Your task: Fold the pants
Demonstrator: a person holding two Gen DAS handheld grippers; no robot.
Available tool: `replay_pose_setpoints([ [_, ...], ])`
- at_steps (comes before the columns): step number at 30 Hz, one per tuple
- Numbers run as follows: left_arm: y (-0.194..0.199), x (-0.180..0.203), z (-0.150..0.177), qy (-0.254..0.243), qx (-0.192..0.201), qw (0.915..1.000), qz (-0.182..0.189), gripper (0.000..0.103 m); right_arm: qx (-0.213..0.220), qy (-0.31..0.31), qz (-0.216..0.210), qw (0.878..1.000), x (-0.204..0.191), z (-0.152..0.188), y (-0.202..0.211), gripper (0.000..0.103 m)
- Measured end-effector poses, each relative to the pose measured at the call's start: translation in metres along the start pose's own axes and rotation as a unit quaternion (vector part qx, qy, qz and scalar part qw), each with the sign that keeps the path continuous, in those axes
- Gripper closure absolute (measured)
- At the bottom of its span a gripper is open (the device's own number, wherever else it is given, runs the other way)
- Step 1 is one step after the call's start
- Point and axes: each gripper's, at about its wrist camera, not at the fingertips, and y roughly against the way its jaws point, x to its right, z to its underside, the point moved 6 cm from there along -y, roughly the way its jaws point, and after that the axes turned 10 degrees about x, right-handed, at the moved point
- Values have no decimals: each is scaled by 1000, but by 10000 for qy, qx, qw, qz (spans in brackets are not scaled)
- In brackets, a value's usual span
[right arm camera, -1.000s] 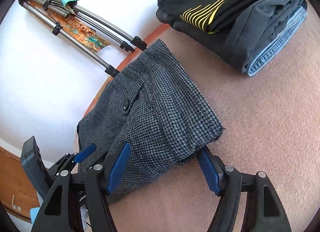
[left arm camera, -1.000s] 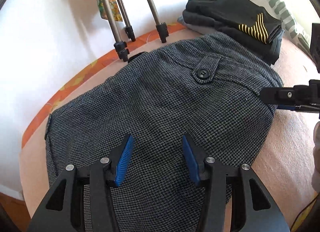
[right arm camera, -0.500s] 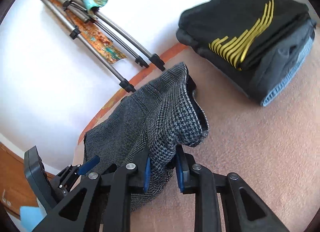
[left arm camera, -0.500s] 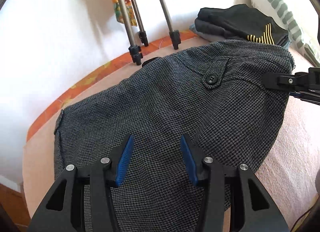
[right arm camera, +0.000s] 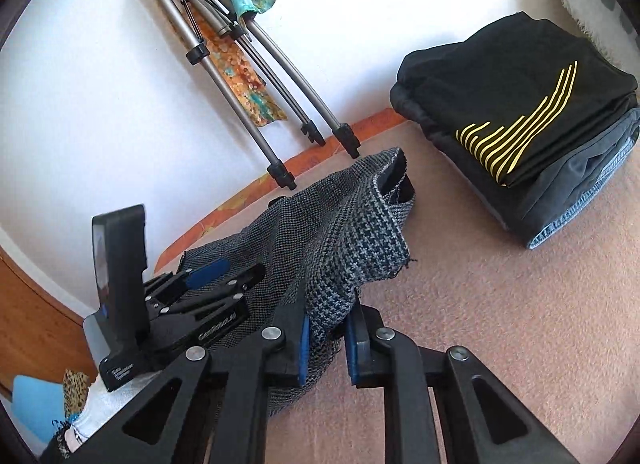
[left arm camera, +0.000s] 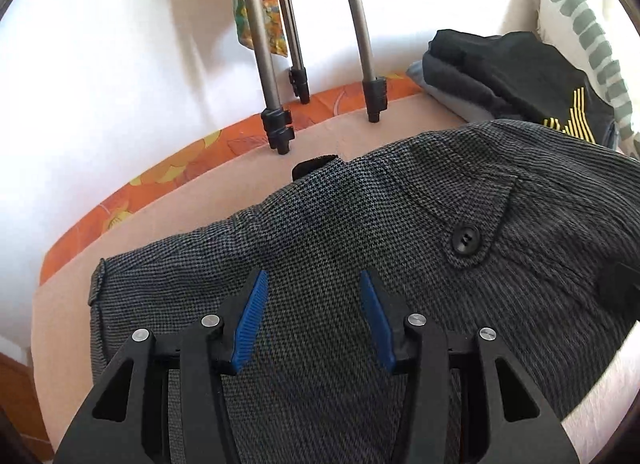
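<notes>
The right gripper is closing on a bunched edge of the grey houndstooth pants; the cloth sits pinched between its blue pads, and the gathered corner stands raised above the pink blanket, so the grip appears intended to carry that end over the rest of the garment as a fold. The left gripper hangs over the flat part of the pants with its fingers parted and the fabric showing between them; whether the pads press on the cloth cannot be told, though the position would suit pinning the body of the garment while the other end is drawn across. The pants lie across the blanket, pocket button upward. Beyond them, a stack of folded clothes rests near the wall, well apart from the tripod legs, which keeps the working area free
</notes>
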Motion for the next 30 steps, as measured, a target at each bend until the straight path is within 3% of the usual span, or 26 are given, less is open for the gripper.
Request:
replay_pose_setpoints([
  [2, -17, 2, 8, 8, -261, 9997, -40, 54, -2, 53, -34, 10000, -1, -1, 0, 91],
  [5, -15, -2, 9, 182, -190, 9997, 21, 52, -63, 49, -60, 10000, 0, -1, 0, 91],
  [10, 32, -26, 12, 419, 66, 9991, 56, 52, -29, 160, -108, 9998, -5, -3, 1, 91],
  [16, 84, -40, 60, 526, -26, 9982, 285, 52, 40, 334, -220, 9992, -21, -8, 5, 91],
  [20, 80, -40, 90, 481, -269, 9980, 311, 52, 116, 556, -267, 9980, -37, -9, 9, 91],
  [23, 71, -43, 106, 786, -491, 9946, 461, 52, 147, 816, -342, 9960, -58, -10, 12, 91],
  [27, 102, -71, 98, 1167, -107, 9919, 491, 52, 119, 1323, -546, 9896, -97, -6, 16, 91],
  [30, 135, -110, 97, 1449, 235, 9890, 200, 52, 112, 1776, -713, 9815, -131, 2, 16, 91],
])
